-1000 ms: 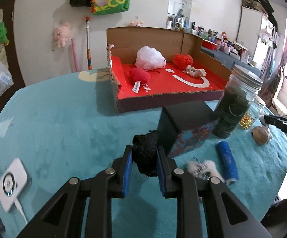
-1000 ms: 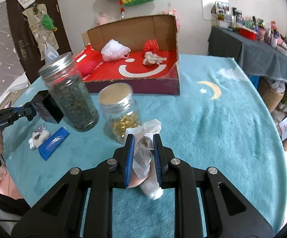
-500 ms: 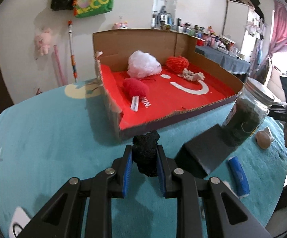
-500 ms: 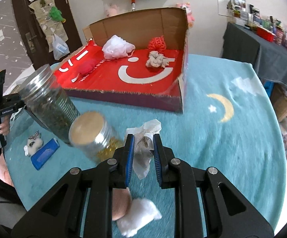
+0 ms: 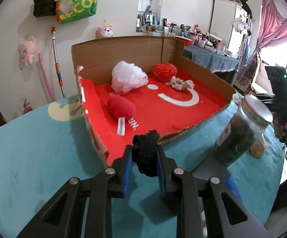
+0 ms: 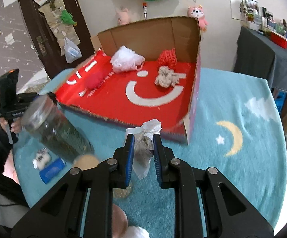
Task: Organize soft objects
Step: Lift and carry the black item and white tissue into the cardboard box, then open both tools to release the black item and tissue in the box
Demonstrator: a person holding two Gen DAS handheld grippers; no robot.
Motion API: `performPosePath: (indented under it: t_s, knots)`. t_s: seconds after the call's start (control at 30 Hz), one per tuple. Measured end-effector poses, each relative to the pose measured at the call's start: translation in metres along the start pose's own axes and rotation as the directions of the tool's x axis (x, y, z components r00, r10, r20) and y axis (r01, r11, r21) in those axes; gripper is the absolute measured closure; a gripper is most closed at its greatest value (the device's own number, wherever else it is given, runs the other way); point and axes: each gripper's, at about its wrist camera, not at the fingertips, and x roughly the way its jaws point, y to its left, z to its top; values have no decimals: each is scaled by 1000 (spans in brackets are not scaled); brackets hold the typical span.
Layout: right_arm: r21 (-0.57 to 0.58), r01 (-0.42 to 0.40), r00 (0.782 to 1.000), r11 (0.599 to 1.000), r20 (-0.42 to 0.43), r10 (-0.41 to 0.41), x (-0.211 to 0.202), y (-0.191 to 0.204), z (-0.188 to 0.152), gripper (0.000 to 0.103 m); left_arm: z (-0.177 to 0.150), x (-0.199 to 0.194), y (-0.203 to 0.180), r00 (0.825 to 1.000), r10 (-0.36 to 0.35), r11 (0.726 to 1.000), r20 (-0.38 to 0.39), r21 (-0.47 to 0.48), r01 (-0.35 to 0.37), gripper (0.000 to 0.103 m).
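My left gripper (image 5: 144,156) is shut on a black knitted bundle (image 5: 145,154), held just in front of the near edge of the open cardboard box (image 5: 123,49) with a red floor. Inside the box lie a white mesh puff (image 5: 128,77), an orange-red knitted ball (image 5: 164,71), a beige knotted scrap (image 5: 181,83) and a red fuzzy piece (image 5: 120,108). My right gripper (image 6: 143,148) is shut on a grey-white mesh cloth (image 6: 143,146), close to the same box's front right corner (image 6: 187,127).
On the teal cloud-and-moon rug (image 6: 232,138) stand a tall jar of dark contents (image 5: 240,136), (image 6: 54,127) and a smaller jar (image 6: 86,159). A blue object (image 6: 52,169) and a small white fuzzy thing (image 6: 41,157) lie left. A pinkish and white soft piece (image 6: 127,226) hangs low.
Both grippers have moved forward toward the box with their loads still held. The box looms larger in both views, and the jars have slid to the side and downward.
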Motion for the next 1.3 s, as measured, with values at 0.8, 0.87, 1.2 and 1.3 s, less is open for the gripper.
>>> performPosePath:
  t_s: [0.8,0.87,1.2,1.3]
  knots:
    - [-114,-27,971,993,-239,-1,140,32,141,85,123,128,-34,967,-11,1000,-256,18,16,78]
    - [-81,-25,960,996,-279,2,158,26,147,85,128,142,-30,959,12,1000,-283,22,-6,78]
    - [-37,-2,936,999,-353,-11,199,17,162,85,134,181,-13,940,44,999,-338,-5,-49,77]
    - [-41,19,929,999,-368,-32,207,15,161,85,134,182,-11,943,42,999,-329,-10,-48,74]
